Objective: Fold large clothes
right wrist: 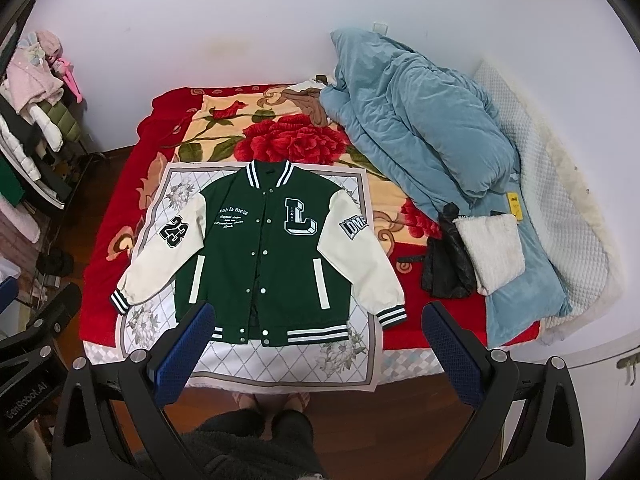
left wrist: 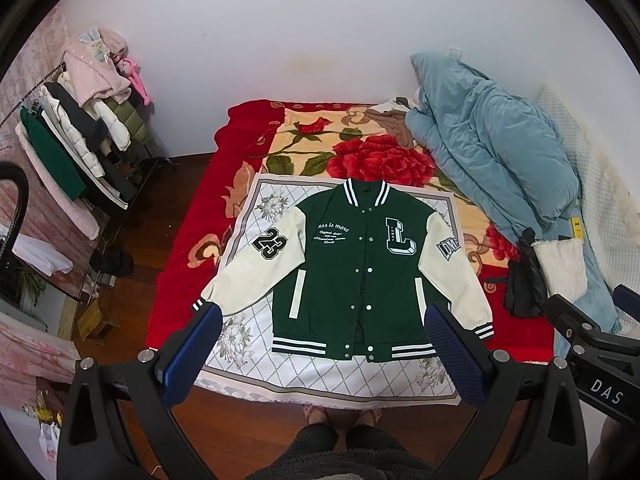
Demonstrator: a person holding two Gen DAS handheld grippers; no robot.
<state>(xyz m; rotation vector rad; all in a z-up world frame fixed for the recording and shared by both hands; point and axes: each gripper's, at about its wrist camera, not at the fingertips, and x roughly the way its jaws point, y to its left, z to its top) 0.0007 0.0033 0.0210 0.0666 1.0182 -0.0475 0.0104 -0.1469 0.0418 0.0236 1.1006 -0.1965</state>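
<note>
A green varsity jacket [left wrist: 352, 268] with cream sleeves lies flat, front up and snapped shut, on a white patterned cloth [left wrist: 248, 216] on the bed. It also shows in the right wrist view [right wrist: 264, 248]. My left gripper [left wrist: 320, 332] is open and empty, held above the jacket's hem. My right gripper [right wrist: 318, 328] is open and empty, above the near bed edge by the jacket's right cuff [right wrist: 392, 316]. The left gripper's body shows at the left of the right wrist view [right wrist: 36, 336].
A red rose blanket [left wrist: 180, 248] covers the bed. A blue duvet [left wrist: 492, 148] is heaped at the right, with a white fluffy item [left wrist: 560, 268] and a black garment [left wrist: 524, 280] beside it. A clothes rack [left wrist: 80, 128] stands at the left. My feet are on the wooden floor [left wrist: 256, 412].
</note>
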